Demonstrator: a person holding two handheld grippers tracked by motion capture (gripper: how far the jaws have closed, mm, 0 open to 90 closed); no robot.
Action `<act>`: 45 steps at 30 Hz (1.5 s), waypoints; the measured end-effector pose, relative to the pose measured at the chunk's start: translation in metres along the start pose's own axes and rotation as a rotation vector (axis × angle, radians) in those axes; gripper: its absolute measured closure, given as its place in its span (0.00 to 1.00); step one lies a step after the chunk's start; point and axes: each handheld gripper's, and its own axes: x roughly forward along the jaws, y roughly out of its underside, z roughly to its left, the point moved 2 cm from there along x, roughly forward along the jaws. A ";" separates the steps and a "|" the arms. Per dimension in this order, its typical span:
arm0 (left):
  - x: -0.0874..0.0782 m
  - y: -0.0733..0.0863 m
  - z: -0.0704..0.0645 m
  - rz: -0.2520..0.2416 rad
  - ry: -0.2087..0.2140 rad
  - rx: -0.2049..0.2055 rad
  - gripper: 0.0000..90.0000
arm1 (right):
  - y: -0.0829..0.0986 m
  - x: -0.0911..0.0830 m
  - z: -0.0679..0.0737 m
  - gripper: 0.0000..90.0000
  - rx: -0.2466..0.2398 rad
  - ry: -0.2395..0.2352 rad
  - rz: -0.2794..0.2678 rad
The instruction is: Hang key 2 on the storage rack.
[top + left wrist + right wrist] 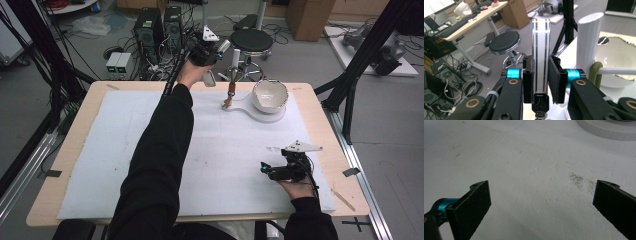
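Table [320,150] with white foam mat [125,150]; white stand base [260,114] at far right, carrying scalloped bowl [270,95] and white post [234,59].

Left gripper [541,75], raised at far edge: clamped on clear flat strip [541,50] with dark edge lines and black end cap [540,101]. Strip held just beside post, above far table edge.

Right gripper [541,202]: spread wide, nothing held, low over mat at near right.

Handling, judged: strip rigid, light, slick-faced, likely brittle; best taken across flat faces near capped end, as now.

Orientation: long axis running along the jaws, free end pointing away from hand, cap at jaw roots.
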 end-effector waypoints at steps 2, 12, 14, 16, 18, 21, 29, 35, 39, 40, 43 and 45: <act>0.002 -0.001 -0.002 -0.006 0.003 -0.006 0.84 | 0.000 0.000 0.000 0.01 0.000 0.000 0.000; 0.011 -0.002 -0.013 -0.008 0.010 -0.002 0.84 | 0.001 0.000 0.000 0.01 -0.004 -0.001 0.001; 0.012 -0.002 -0.014 -0.006 0.009 0.000 0.84 | 0.001 0.000 0.000 0.01 -0.005 0.001 0.001; 0.014 -0.002 -0.014 -0.013 0.010 -0.008 0.84 | 0.001 0.000 0.000 0.01 -0.004 -0.001 0.002; 0.015 -0.002 -0.016 -0.010 0.015 -0.012 0.84 | 0.001 0.000 -0.001 0.01 -0.006 0.000 0.001; 0.018 -0.001 -0.017 -0.007 0.022 -0.008 0.84 | 0.001 0.000 -0.001 0.01 -0.002 0.000 0.003; 0.023 0.000 -0.019 -0.021 0.035 -0.027 0.84 | 0.001 0.000 -0.001 0.01 0.001 0.003 0.005; 0.028 0.001 -0.022 -0.020 0.047 -0.022 0.84 | 0.001 0.000 -0.001 0.01 0.001 0.002 0.006; 0.029 0.003 -0.023 -0.011 0.057 -0.034 0.84 | 0.001 0.001 -0.001 0.01 -0.001 0.001 0.006; 0.028 0.003 -0.022 -0.007 0.058 -0.030 0.84 | 0.001 0.000 -0.001 0.01 0.004 -0.001 0.010; 0.027 0.004 -0.022 0.026 0.073 -0.007 0.84 | 0.001 0.000 -0.001 0.01 0.001 0.000 0.006; 0.026 0.005 -0.021 0.046 0.086 -0.007 0.83 | 0.001 0.000 0.000 0.01 0.003 -0.002 0.010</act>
